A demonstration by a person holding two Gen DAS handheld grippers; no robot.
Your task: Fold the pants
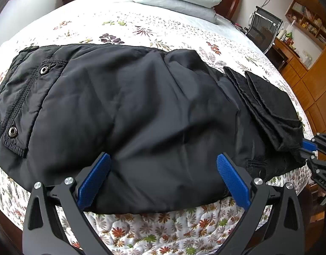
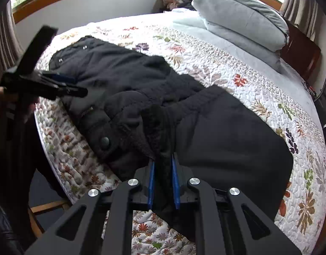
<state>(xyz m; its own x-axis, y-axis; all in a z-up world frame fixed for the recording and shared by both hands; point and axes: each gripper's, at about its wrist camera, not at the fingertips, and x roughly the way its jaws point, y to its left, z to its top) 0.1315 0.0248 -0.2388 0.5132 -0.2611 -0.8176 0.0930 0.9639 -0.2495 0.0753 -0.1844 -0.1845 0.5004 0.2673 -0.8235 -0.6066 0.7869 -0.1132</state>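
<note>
Pants (image 1: 141, 97) are lying across the near edge of the bed (image 1: 163, 27), on the flowered quilt, and I am partway through folding them. I am pinching a thick ridge of dark cloth at the leg end in my right gripper (image 2: 163, 170), its blue pads pressed together on the fabric. My left gripper (image 1: 163, 170) is hovering spread wide over the near edge of the pants, with nothing between its pads.

To do this fold well, I am judging that the pinched end should travel level and low toward the waist, so the cloth is laying over itself rather than dragging the whole garment along the quilt. Keeping the left gripper down on the near edge would probably be helping to anchor the lower layer. I would be watching that the pinch is holding every layer, since a slipping inner layer could leave a lump.

These pants are looking black, padded and slightly shiny, with metal snaps (image 1: 43, 70) near the waist end and a fleecy lining showing at the cuffs. Soft wrinkles are running over the middle.
</note>
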